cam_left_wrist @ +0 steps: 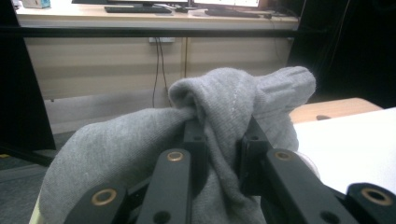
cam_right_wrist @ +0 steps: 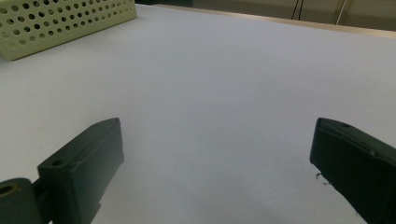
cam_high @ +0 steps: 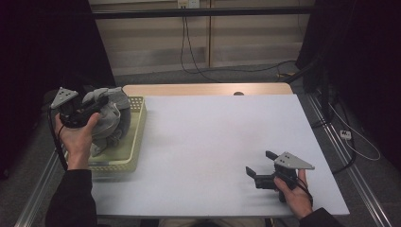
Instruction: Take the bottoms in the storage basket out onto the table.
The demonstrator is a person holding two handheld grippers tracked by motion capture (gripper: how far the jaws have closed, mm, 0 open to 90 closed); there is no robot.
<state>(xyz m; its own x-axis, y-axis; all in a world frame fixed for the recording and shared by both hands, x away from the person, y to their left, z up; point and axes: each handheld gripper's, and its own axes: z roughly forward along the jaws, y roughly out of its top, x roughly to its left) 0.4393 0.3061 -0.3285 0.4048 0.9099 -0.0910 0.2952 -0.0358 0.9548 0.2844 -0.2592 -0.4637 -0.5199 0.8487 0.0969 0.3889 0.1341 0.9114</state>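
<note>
L tool (cam_high: 97, 105) is clamped on a bunch of grey cloth (cam_high: 111, 116): in the left gripper view its two black jaws are pressed together w/ a fold of the grey knit fabric (cam_left_wrist: 224, 107) pinched between them, the cloth bulging up over the jaw tips and draping down both sides, esp. to the jaws' left. From the high view the L tool sits above the pale yellow perforated basket (cam_high: 137, 125) at the counter's left edge, w/ the cloth hanging from the jaws down into the basket; the lower part of the cloth looks to be resting in the basket, but can't tell exactly how much is lifted clear. L hand (cam_high: 78, 135) grips the tool from behind, grey three-cornered plate on top, cable trailing down by the wrist. R tool (cam_high: 260, 166) is well apart from all that, low over the white counter (cam_high: 213, 137) near its front right, held in the R hand (cam_high: 295, 191). Its jaws are spread wide w/ nothing between them: the right gripper view shows one jaw at each lower corner and bare counter surface (cam_right_wrist: 210, 93) in the gap. Ahead of the R tool and off to its left, a corner of the basket (cam_right_wrist: 60, 23) w/ its rows of holes stands on the counter. Beyond the L tool's jaws: a wood-panelled wall w/ hanging cables, and to their right a strip of the counter's far edge.
</note>
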